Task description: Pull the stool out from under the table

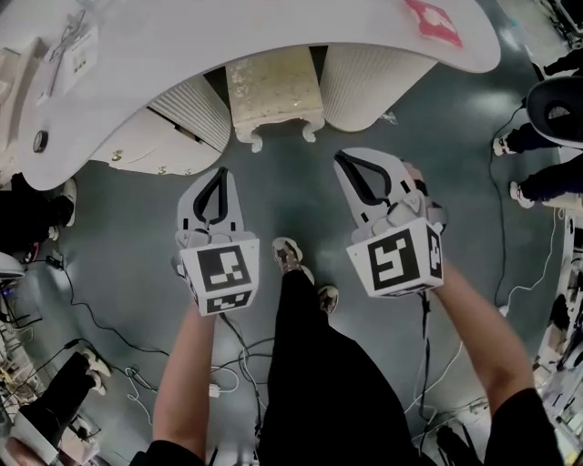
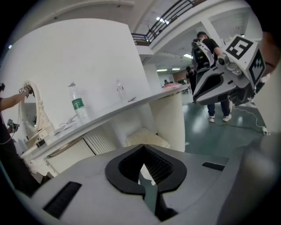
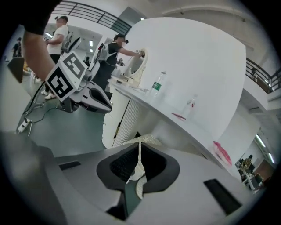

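Observation:
The stool (image 1: 273,88), cream-cushioned with curved white legs, stands tucked under the white curved table (image 1: 273,32), between two ribbed cabinets. My left gripper (image 1: 221,173) hovers over the floor short of the stool's left front leg, jaws shut and empty. My right gripper (image 1: 340,157) is held to the right of the stool, also shut with nothing in it. In the left gripper view the stool's cushion (image 2: 147,137) shows just beyond the closed jaws (image 2: 142,148). In the right gripper view the cushion (image 3: 150,139) lies behind the closed tips (image 3: 139,143).
A water bottle (image 2: 78,107) and a mirror (image 2: 34,110) stand on the table, with a pink item (image 1: 435,20) at its right end. Cables (image 1: 109,337) trail over the grey floor. People stand at the right (image 1: 547,118) and left (image 1: 27,214). My own feet (image 1: 291,257) are between the grippers.

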`<state>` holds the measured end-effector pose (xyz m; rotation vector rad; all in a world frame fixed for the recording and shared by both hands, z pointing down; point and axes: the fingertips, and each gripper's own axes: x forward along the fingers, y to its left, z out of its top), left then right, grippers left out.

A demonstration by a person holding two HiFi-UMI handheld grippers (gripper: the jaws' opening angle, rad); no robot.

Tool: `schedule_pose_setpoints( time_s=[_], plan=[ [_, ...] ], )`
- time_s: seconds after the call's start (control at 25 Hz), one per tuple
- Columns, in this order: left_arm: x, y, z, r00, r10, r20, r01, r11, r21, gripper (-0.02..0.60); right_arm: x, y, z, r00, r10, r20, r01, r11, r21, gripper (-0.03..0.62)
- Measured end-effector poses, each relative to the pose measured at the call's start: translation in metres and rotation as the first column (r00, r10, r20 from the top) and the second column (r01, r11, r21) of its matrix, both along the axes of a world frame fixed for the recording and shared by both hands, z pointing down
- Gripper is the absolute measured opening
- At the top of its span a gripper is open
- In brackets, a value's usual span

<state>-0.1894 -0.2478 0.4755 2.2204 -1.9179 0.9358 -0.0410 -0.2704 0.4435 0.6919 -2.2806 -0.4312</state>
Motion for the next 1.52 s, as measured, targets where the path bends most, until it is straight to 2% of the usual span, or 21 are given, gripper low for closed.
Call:
schedule_pose_setpoints(
  time_s=[0.12,0.16,0.2,0.24,0.32,0.4,0.52,0.6,0.68,0.76,0.84,0.96,1.0,1.08,1.12,1.16,1.24,1.28,1.36,1.4,1.52],
  plan=[
    [-0.010,-0.019,0.031,0.999,0.006,0.040,-0.005,1.000,-0.024,0.016,-0.016,-0.013,0.018,1.000,-0.018,-0.017,0.019,0.999,0.027,0.008],
    [-0.011,-0.026,0.041,0.998,0.030,0.057,-0.028,0.999,-0.036,0.105,-0.020,-0.019,0.026,1.000,-0.011,-0.012,0.011,1.000,0.023,0.008],
    [-0.010,-0.034,0.052,0.995,0.061,0.082,-0.057,0.997,-0.048,0.150,-0.024,-0.025,0.036,1.000,-0.002,-0.007,0.002,1.000,0.018,0.046],
    [-0.009,-0.041,0.064,0.989,0.096,0.115,-0.090,0.994,-0.062,0.150,-0.028,-0.032,0.046,1.000,0.003,-0.005,-0.003,1.000,0.015,0.125],
    [-0.006,-0.057,0.089,0.963,0.173,0.204,-0.158,0.983,-0.090,0.152,-0.034,-0.047,0.069,1.000,-0.004,-0.025,0.005,1.000,0.031,0.133],
    [-0.002,-0.079,0.110,0.920,0.239,0.309,-0.221,0.971,-0.095,0.164,-0.037,-0.069,0.095,0.997,-0.019,-0.073,0.025,0.997,0.078,0.152],
    [0.003,-0.109,0.146,0.853,0.270,0.447,-0.281,0.959,-0.044,0.190,-0.044,-0.099,0.145,0.983,-0.050,-0.176,0.081,0.982,0.172,0.173],
    [0.003,-0.118,0.188,0.795,0.294,0.530,-0.312,0.948,-0.059,0.208,-0.051,-0.113,0.192,0.953,-0.081,-0.293,0.155,0.959,0.237,0.183],
    [-0.002,-0.128,0.228,0.714,0.332,0.616,-0.330,0.936,-0.122,0.250,-0.054,-0.128,0.237,0.910,-0.081,-0.407,0.201,0.944,0.263,0.209],
    [-0.011,-0.146,0.248,0.644,0.323,0.693,-0.326,0.936,-0.133,0.255,-0.054,-0.149,0.264,0.880,-0.060,-0.471,0.215,0.934,0.284,0.222],
    [-0.018,-0.163,0.260,0.609,0.310,0.730,-0.310,0.940,-0.140,0.255,-0.054,-0.165,0.280,0.849,-0.058,-0.526,0.251,0.919,0.305,0.222],
    [-0.020,-0.175,0.285,0.572,0.349,0.742,-0.292,0.932,-0.213,0.270,-0.056,-0.173,0.301,0.772,-0.087,-0.630,0.359,0.877,0.319,0.230],
    [-0.020,-0.179,0.291,0.561,0.355,0.748,-0.288,0.930,-0.226,0.276,-0.061,-0.175,0.304,0.757,-0.089,-0.647,0.387,0.860,0.334,0.233],
    [-0.022,-0.186,0.297,0.552,0.352,0.756,-0.273,0.933,-0.235,0.291,-0.078,-0.180,0.301,0.776,-0.080,-0.625,0.402,0.827,0.393,0.241],
    [-0.025,-0.189,0.299,0.549,0.348,0.760,-0.264,0.935,-0.237,0.291,-0.085,-0.182,0.302,0.786,-0.072,-0.614,0.396,0.821,0.410,0.242],
    [-0.027,-0.192,0.300,0.547,0.350,0.760,-0.260,0.934,-0.244,0.291,-0.087,-0.186,0.307,0.778,-0.064,-0.624,0.392,0.826,0.405,0.243],
    [-0.028,-0.197,0.301,0.541,0.372,0.754,-0.270,0.926,-0.264,0.308,-0.082,-0.194,0.322,0.730,-0.043,-0.682,0.390,0.846,0.364,0.245],
    [-0.028,-0.198,0.300,0.534,0.383,0.754,-0.280,0.921,-0.269,0.308,-0.081,-0.196,0.325,0.724,-0.037,-0.688,0.384,0.851,0.358,0.245],
    [-0.026,-0.196,0.301,0.521,0.398,0.755,-0.307,0.913,-0.269,0.298,-0.086,-0.194,0.323,0.777,-0.041,-0.628,0.354,0.854,0.382,0.244],
    [-0.025,-0.195,0.302,0.517,0.405,0.754,-0.319,0.909,-0.269,0.289,-0.086,-0.193,0.323,0.791,-0.041,-0.610,0.346,0.853,0.391,0.244],
    [-0.027,-0.194,0.302,0.516,0.416,0.749,-0.314,0.905,-0.287,0.259,-0.078,-0.194,0.329,0.733,-0.023,-0.680,0.373,0.849,0.374,0.230]
  ],
)
